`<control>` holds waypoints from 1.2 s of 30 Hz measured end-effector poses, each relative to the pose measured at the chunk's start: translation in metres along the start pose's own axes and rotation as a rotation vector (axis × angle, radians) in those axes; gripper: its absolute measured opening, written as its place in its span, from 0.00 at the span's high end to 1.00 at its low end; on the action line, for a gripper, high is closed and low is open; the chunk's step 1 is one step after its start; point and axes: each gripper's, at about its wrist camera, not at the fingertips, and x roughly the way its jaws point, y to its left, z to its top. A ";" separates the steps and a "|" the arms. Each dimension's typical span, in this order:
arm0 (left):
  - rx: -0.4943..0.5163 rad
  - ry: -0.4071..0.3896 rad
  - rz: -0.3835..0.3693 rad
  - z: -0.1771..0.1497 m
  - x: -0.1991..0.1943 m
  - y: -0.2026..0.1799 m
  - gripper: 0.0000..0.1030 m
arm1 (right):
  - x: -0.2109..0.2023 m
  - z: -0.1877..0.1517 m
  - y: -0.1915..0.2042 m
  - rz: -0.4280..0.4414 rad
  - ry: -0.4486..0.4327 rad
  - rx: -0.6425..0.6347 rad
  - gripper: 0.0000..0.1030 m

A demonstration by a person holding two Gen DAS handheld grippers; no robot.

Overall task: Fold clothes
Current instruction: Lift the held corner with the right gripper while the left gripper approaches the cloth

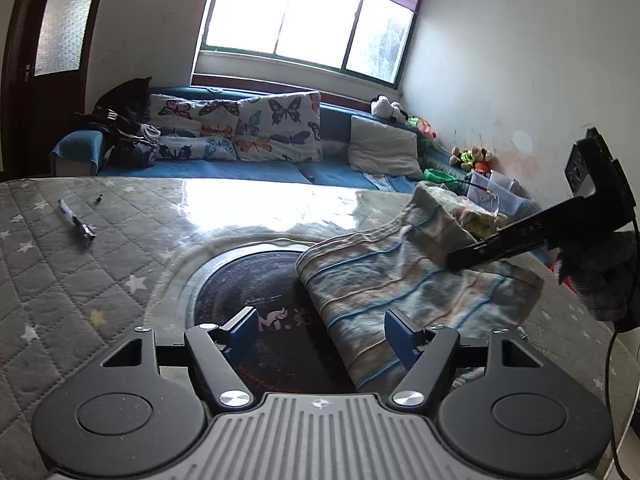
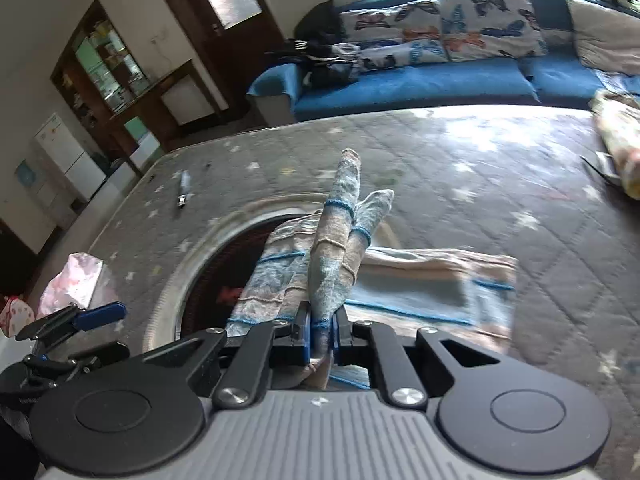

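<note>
Surface: a tabletop (image 1: 60, 280) under a grey quilted cover with pale stars, with a dark round inset (image 1: 248, 280) ringed in metal near its middle; window glare lies across the far part
Room: a blue sofa (image 1: 256, 168) runs behind the tabletop at 12 o'clock, carrying butterfly-print cushions (image 1: 276, 128), a plain grey pillow (image 1: 384, 144) and a dark heap of clothes at its 9 o'clock end; a bright window (image 1: 308, 12) above it, soft toys (image 1: 472, 158) at 2 o'clock, a dark wooden door (image 1: 52, 40) at 10 o'clock
Writing: pale marks on the dark inset between the left jaws and small lettering on the right gripper's arm, both too blurred to read
Task thing: a striped garment (image 1: 384, 280) in blue, beige and grey lies half over the inset's 3 o'clock side and out onto the quilted cover
Right gripper (image 2: 320, 334): jaws closed narrow on a bunched fold of the garment, which rises between them toward 12 o'clock
Left gripper (image 1: 320, 330): jaws spread wide, holding nothing; the garment's near edge lies between them, by the right one
Other things: a pen (image 1: 76, 222) at 10 o'clock, well apart from the garment; a pale yellow cloth bundle (image 2: 620, 140) at the 2 o'clock edge
Open room: bare quilted cover from 9 to 11 o'clock, the pen its only item; the tabletop's far edge meets the sofa
</note>
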 end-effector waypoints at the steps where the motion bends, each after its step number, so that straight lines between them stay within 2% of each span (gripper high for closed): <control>1: 0.006 0.006 -0.004 0.001 0.003 -0.003 0.30 | 0.000 -0.002 -0.006 0.003 0.002 0.013 0.91; 11: 0.088 0.063 -0.011 0.018 0.061 -0.039 0.22 | 0.001 -0.017 -0.054 0.007 -0.012 0.064 0.91; 14: 0.099 0.087 -0.012 0.018 0.080 -0.045 0.21 | 0.002 -0.023 -0.066 0.016 -0.006 0.067 0.85; 19: 0.112 0.126 -0.006 0.015 0.105 -0.054 0.21 | 0.006 -0.031 -0.081 0.009 0.001 0.083 0.85; 21: 0.117 0.135 -0.004 0.014 0.111 -0.057 0.20 | 0.005 -0.032 -0.084 0.008 -0.005 0.086 0.83; 22: 0.120 0.140 -0.003 0.013 0.114 -0.058 0.19 | 0.003 -0.033 -0.086 -0.002 -0.016 0.087 0.79; 24: 0.124 0.145 0.000 0.012 0.117 -0.060 0.17 | -0.002 -0.031 -0.086 -0.054 -0.043 0.069 0.73; 27: 0.130 0.151 0.004 0.010 0.122 -0.061 0.11 | -0.012 -0.026 -0.087 -0.102 -0.100 0.062 0.73; 32: 0.133 0.158 0.013 0.009 0.130 -0.064 0.07 | -0.012 -0.007 -0.070 -0.070 -0.179 -0.001 0.73; 36: 0.129 0.166 0.023 0.011 0.136 -0.066 0.03 | 0.012 0.006 -0.053 -0.048 -0.168 -0.076 0.73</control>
